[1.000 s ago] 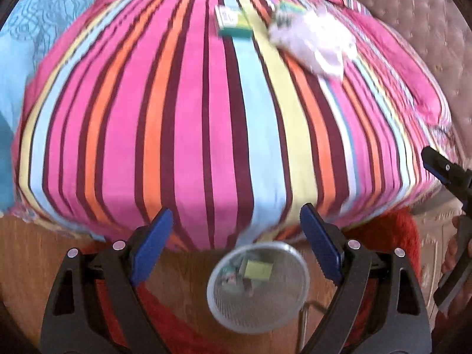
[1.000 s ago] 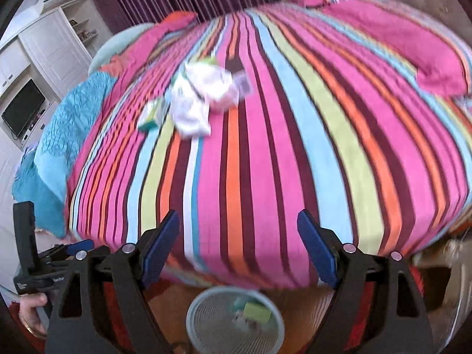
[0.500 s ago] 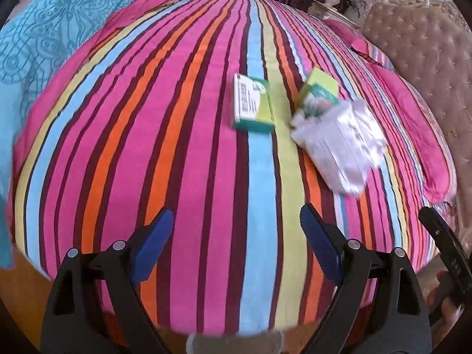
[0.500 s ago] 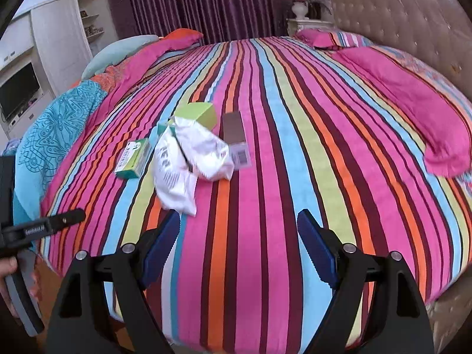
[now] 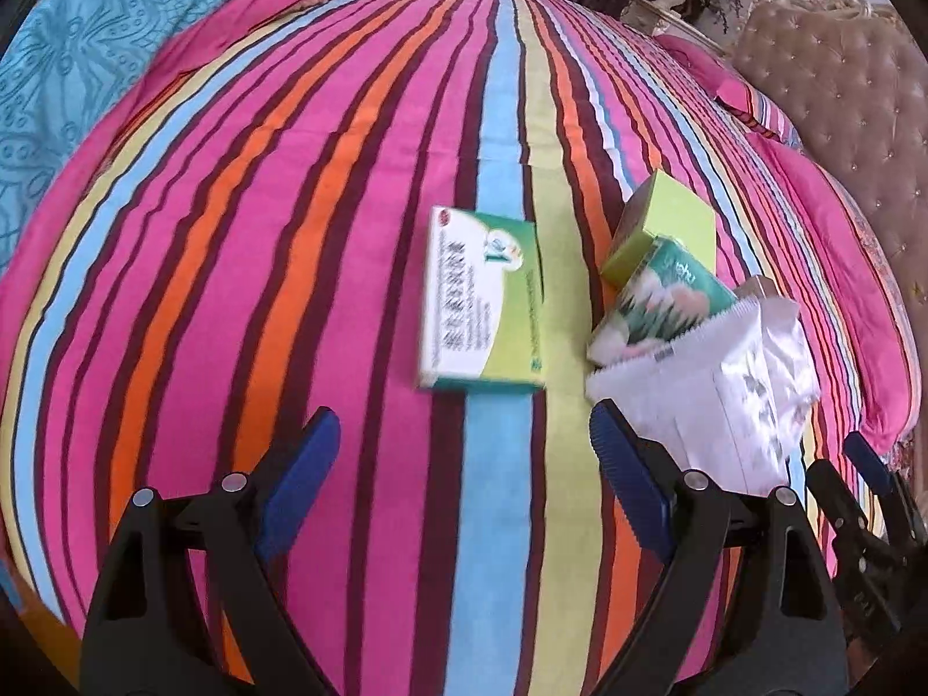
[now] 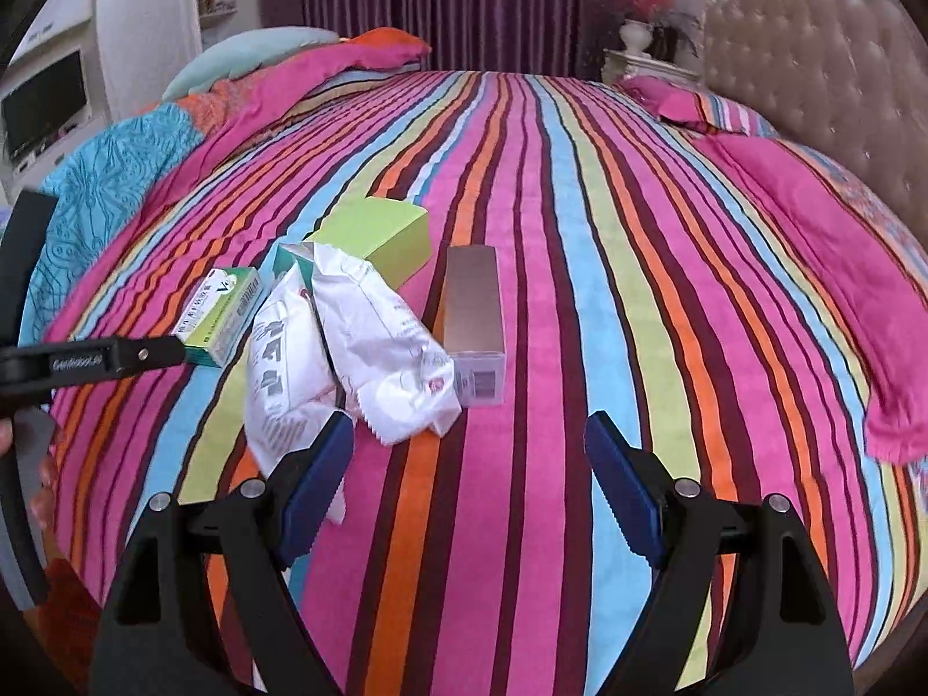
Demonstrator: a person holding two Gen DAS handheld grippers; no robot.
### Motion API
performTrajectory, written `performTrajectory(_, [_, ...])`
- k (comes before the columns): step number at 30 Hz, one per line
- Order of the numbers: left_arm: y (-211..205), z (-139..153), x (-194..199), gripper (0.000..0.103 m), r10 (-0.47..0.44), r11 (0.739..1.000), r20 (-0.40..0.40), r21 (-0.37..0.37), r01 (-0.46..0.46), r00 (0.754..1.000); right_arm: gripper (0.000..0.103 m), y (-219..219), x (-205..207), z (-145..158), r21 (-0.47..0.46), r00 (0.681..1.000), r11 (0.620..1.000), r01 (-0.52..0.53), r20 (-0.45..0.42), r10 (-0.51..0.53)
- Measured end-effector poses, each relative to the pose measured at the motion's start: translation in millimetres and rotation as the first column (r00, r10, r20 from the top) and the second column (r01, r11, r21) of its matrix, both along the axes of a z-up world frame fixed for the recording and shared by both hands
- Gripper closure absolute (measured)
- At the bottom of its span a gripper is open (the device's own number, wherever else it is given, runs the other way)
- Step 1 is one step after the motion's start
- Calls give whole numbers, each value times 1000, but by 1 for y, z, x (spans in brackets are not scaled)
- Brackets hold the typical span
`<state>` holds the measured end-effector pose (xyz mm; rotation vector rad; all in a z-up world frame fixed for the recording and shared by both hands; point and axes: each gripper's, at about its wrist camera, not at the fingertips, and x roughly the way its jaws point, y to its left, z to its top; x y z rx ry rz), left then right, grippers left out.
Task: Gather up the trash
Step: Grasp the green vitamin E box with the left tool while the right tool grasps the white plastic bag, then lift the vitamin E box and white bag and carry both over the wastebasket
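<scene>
Both my wrist cameras give me bright, even daylight with saturated colour and only soft shadows. On the striped bedspread [image 5: 232, 290] the stripes bow outward, and each frame goes black in the corners from the fisheye lens. In my left view the green-and-white box [image 5: 481, 301] is smeared, its print unreadable, and the white wrapper [image 5: 725, 394] at four o'clock looks washed out. My right view is sharper: the tufted headboard [image 6: 812, 75] at two o'clock is pale and bright, and the purple curtain [image 6: 441, 6] at twelve o'clock stays dark.
</scene>
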<state>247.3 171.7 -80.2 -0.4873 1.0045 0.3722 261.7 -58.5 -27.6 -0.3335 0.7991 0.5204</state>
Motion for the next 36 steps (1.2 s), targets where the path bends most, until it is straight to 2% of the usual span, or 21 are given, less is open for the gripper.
performTrajectory(4, [2, -6, 17, 17, 0, 1000, -30, 27, 0, 1000, 26, 14, 6, -1, -41, 998, 998, -49, 27, 50])
performTrajectory(11, [13, -19, 33, 17, 14, 1000, -57, 23, -13, 998, 26, 34, 16, -6, -108, 989, 986, -128, 59, 134])
performTrajectory(24, [22, -27, 46, 18, 23, 999, -72, 31, -20, 997, 27, 63, 22, -18, -115, 975, 969, -220, 3, 222])
performTrajectory(25, [23, -28, 46, 21, 23, 999, -74, 33, -21, 997, 29, 64, 22, -18, -116, 975, 969, -219, 5, 221])
performTrajectory(29, [18, -28, 48, 32, 2, 996, -97, 92, 6, 995, 54, 68, 22, -18, -136, 974, 966, -221, 22, 226])
performTrajectory(33, [23, -26, 44, 46, 12, 994, -96, 105, -2, 995, 59, 73, 22, -21, -149, 973, 963, -224, 13, 228])
performTrajectory(36, [28, -25, 39, 47, 10, 997, -76, 81, -4, 997, 62, 67, 23, -20, -117, 981, 974, -192, 0, 193])
